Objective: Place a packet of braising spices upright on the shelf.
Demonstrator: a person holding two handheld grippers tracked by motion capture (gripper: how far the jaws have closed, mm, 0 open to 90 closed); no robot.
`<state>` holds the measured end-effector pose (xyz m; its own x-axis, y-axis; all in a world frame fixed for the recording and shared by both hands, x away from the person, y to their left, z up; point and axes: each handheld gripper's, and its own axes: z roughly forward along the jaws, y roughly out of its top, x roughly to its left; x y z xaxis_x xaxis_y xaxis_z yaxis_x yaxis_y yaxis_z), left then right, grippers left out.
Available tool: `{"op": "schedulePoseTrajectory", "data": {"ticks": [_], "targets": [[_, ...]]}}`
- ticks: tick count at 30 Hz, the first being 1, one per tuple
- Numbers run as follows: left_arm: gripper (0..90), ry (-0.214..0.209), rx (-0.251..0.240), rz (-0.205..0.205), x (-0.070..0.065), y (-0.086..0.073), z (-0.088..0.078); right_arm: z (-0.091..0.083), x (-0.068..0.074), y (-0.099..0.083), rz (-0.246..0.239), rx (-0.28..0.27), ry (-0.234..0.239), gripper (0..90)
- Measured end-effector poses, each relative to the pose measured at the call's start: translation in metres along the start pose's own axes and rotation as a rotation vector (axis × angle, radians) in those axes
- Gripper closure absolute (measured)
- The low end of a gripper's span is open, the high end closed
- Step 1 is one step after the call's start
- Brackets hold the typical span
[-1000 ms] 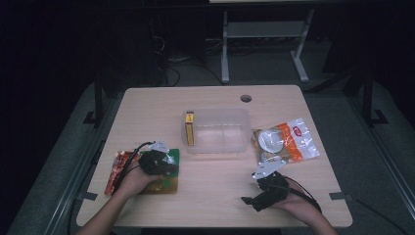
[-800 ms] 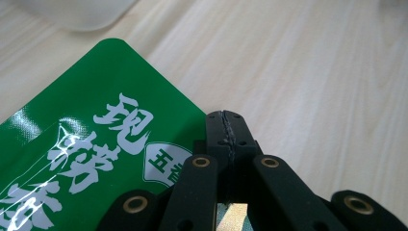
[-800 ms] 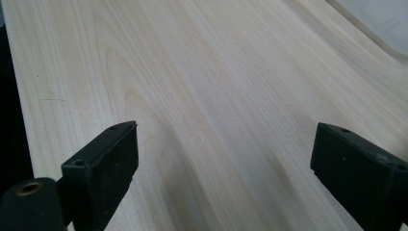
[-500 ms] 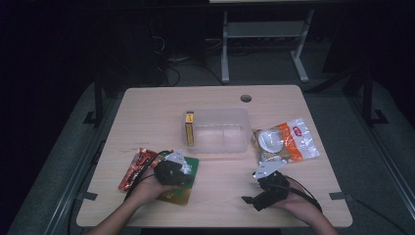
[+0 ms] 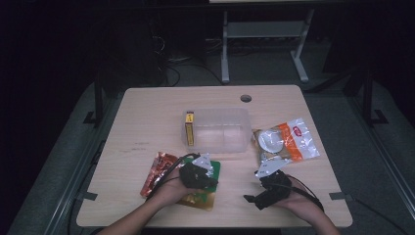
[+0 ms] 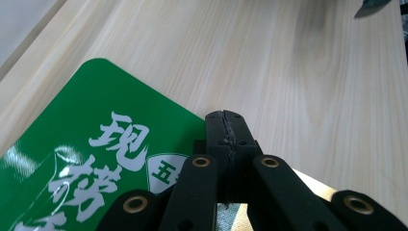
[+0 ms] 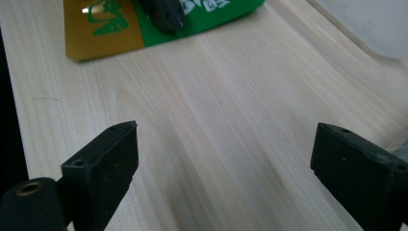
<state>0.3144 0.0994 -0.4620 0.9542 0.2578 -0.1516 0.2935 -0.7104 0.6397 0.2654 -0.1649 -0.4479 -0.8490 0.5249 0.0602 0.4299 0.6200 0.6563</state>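
The left gripper (image 6: pixel 226 126) is seen clenched on the edge of a green and gold packet (image 6: pixel 96 159), glossy, flat, printed with white characters. The packet lies on the table (image 5: pixel 147 122) near its front edge, its long axis running from the front edge toward the clear plastic box (image 5: pixel 218 129). The right gripper (image 7: pixel 223 159) is held released over bare wood. One red packet (image 5: pixel 157 172), one yellow carton (image 5: pixel 189 128) and one orange-and-clear bag (image 5: pixel 286 142) are counted.
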Motion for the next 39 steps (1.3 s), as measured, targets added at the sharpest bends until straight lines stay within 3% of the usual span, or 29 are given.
{"op": "schedulePoseTrajectory", "data": {"ticks": [5,11,15,17,18,20,21,23,24,27,28,30,34,39], "targets": [[90.0,-0.007,-0.016,0.023,-0.002,0.017,0.017,-0.002,-0.002,-0.001,0.003,-0.001,-0.001,9.1],[90.0,-0.017,-0.029,0.025,-0.002,0.021,0.021,-0.002,-0.002,-0.002,0.000,0.001,-0.002,9.1],[90.0,-0.006,-0.051,0.030,0.000,0.016,0.004,-0.003,-0.002,-0.003,-0.006,0.003,-0.005,9.1],[90.0,0.025,-0.056,0.028,0.003,0.007,-0.014,-0.003,-0.002,-0.003,-0.005,-0.001,-0.004,9.1],[90.0,0.025,-0.056,0.028,0.003,0.007,-0.014,-0.003,-0.002,-0.003,-0.005,-0.001,-0.004,9.1],[90.0,0.066,-0.061,0.004,0.010,-0.007,-0.037,-0.003,-0.002,-0.003,-0.004,0.001,-0.006,9.1],[90.0,0.066,-0.061,0.004,0.010,-0.007,-0.037,-0.003,-0.002,-0.003,-0.004,0.001,-0.006,9.1],[90.0,0.113,-0.068,-0.036,0.021,-0.027,-0.060,-0.002,-0.002,-0.002,-0.001,0.005,-0.003,9.1],[90.0,0.113,-0.068,-0.036,0.021,-0.027,-0.060,-0.002,-0.002,-0.002,-0.001,0.005,-0.003,9.1],[90.0,0.182,-0.063,-0.066,0.034,-0.047,-0.083,-0.001,-0.002,-0.002,-0.002,0.010,-0.004,9.2],[90.0,0.199,-0.072,-0.090,0.040,-0.053,-0.090,-0.001,-0.002,-0.002,-0.004,0.010,-0.005,9.1],[90.0,0.273,-0.082,-0.141,0.059,-0.066,-0.106,-0.001,-0.002,-0.002,0.001,0.009,-0.006,9.2],[90.0,0.332,-0.104,-0.210,0.088,-0.075,-0.113,0.000,-0.003,-0.002,-0.001,0.010,-0.009,9.2],[90.0,0.346,-0.063,-0.239,0.110,-0.080,-0.102,0.000,-0.005,-0.003,0.005,0.010,-0.010,9.2]]}}
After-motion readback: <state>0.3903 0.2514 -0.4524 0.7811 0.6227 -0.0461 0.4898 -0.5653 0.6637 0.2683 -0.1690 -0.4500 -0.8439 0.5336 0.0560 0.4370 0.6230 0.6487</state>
